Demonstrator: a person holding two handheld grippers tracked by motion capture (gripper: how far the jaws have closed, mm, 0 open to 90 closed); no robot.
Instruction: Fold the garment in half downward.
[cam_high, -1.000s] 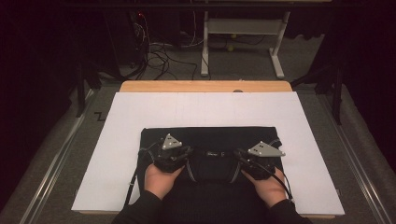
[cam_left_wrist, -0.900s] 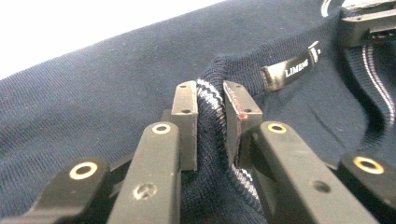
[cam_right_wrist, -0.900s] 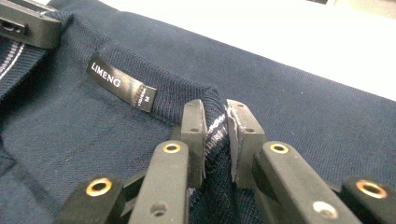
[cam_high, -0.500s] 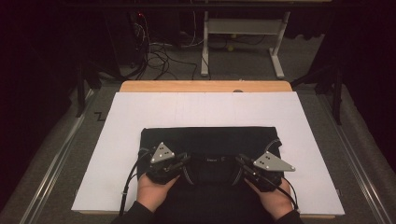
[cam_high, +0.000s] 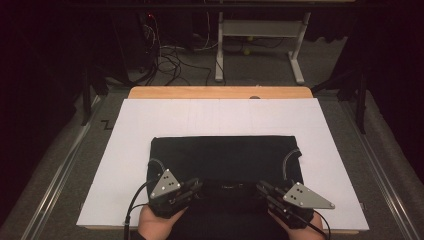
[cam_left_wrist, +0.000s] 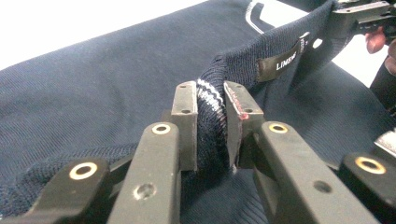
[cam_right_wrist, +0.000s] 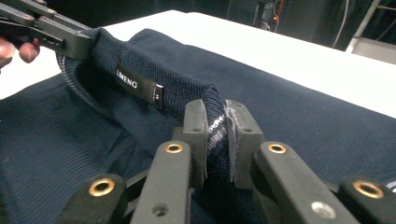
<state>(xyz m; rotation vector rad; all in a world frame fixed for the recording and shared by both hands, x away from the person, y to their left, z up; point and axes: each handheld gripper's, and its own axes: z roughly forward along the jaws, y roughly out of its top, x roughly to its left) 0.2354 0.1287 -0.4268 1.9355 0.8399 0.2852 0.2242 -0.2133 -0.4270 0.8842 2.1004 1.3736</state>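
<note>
A dark navy knitted sweater (cam_high: 225, 155) lies flat on the white table cover (cam_high: 125, 150). Its ribbed collar, with a thin white stripe and a black label (cam_left_wrist: 279, 63), is lifted and stretched between the two grippers. My left gripper (cam_high: 197, 185) is shut on the collar's rib (cam_left_wrist: 212, 100), and the knit is bunched between its pads. At the other end of the neckline my right gripper (cam_high: 261, 186) is shut on the collar (cam_right_wrist: 215, 114), with the label (cam_right_wrist: 139, 84) just beyond it. Both hands sit at the near table edge.
The white cover leaves a wooden strip (cam_high: 220, 92) bare at the far edge. Beyond the table are floor cables (cam_high: 170, 60) and a white desk frame (cam_high: 260, 45). Metal rails run along both sides. Bare white cover surrounds the sweater.
Both grippers have moved toward the near edge of the table, drawing the collar with them over the sweater's body. Their grips are unchanged.
</note>
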